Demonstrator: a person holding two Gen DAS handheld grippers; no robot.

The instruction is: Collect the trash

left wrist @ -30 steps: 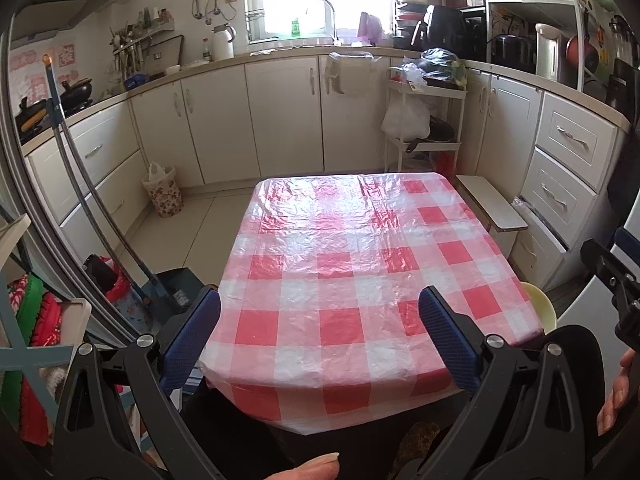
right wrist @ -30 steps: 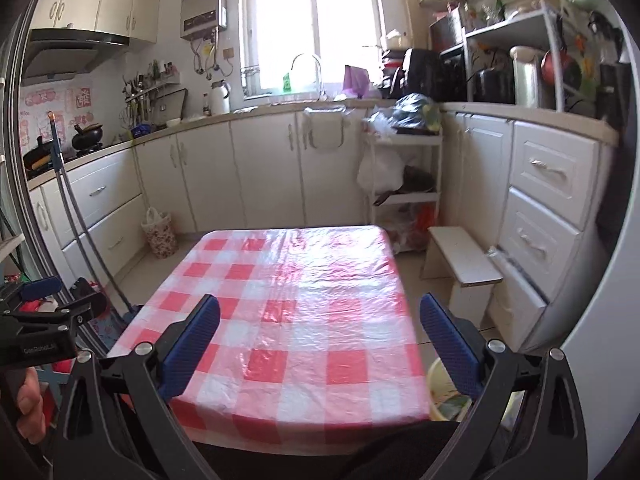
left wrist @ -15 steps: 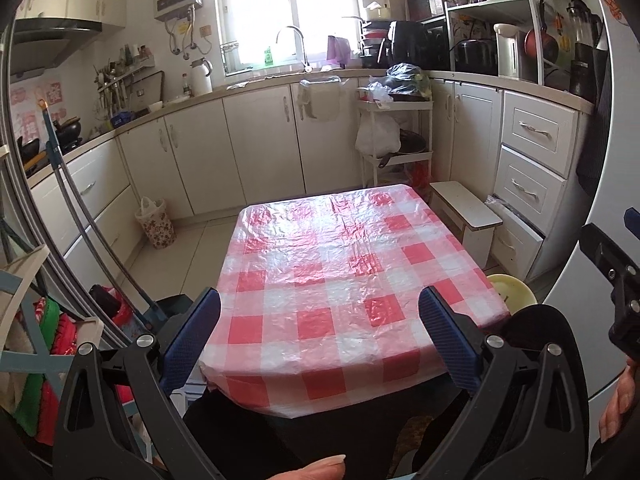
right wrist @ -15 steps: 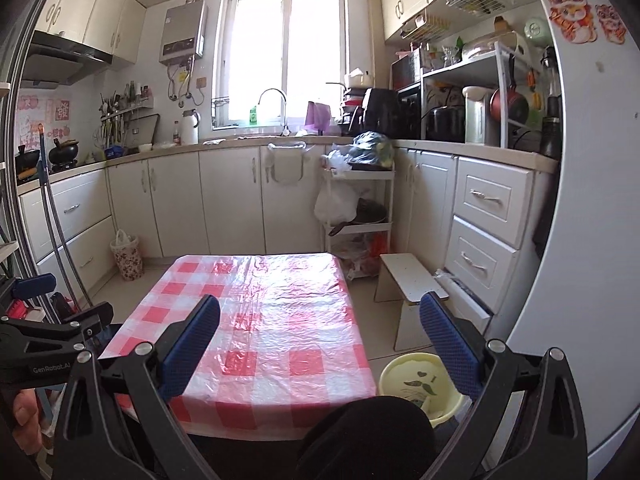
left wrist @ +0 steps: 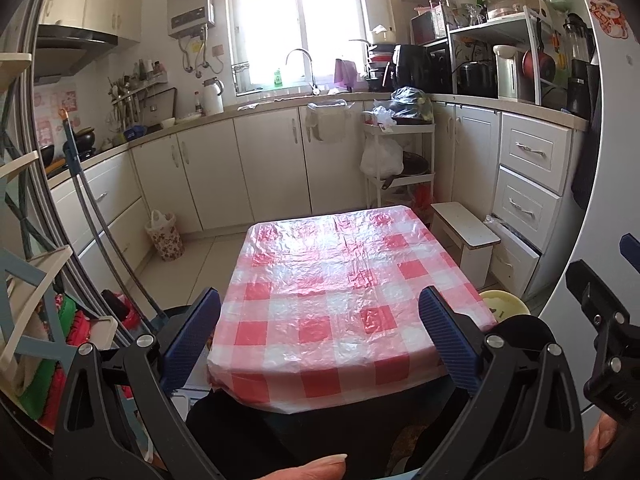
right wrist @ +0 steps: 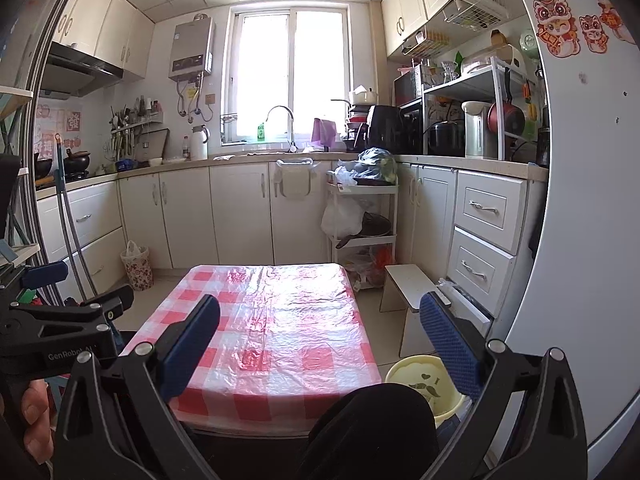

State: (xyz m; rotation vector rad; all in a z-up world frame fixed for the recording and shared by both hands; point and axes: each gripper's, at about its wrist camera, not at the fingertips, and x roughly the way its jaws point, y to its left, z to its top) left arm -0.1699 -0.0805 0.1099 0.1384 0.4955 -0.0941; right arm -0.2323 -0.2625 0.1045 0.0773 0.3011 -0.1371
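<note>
A low table with a red-and-white checked plastic cloth (left wrist: 340, 296) stands in front of me; it also shows in the right wrist view (right wrist: 276, 336). I see no trash on it. My left gripper (left wrist: 320, 332) is open and empty, held back from and above the table's near edge. My right gripper (right wrist: 320, 336) is open and empty, to the right of the left one. A pale yellow bin (right wrist: 424, 380) stands on the floor at the table's near right corner; it also shows in the left wrist view (left wrist: 504, 304).
A small white stool (right wrist: 408, 284) stands right of the table, by the drawers (right wrist: 484, 236). A white trolley with bags (right wrist: 360, 220) stands behind the table. A flowered bag-lined basket (left wrist: 164, 232) sits by the left cabinets. A rack of clutter (left wrist: 44, 320) is at my left.
Both grippers have risen and drawn back from the table, so it looks smaller and lower. The yellow bin has come into view. Both stay open.
</note>
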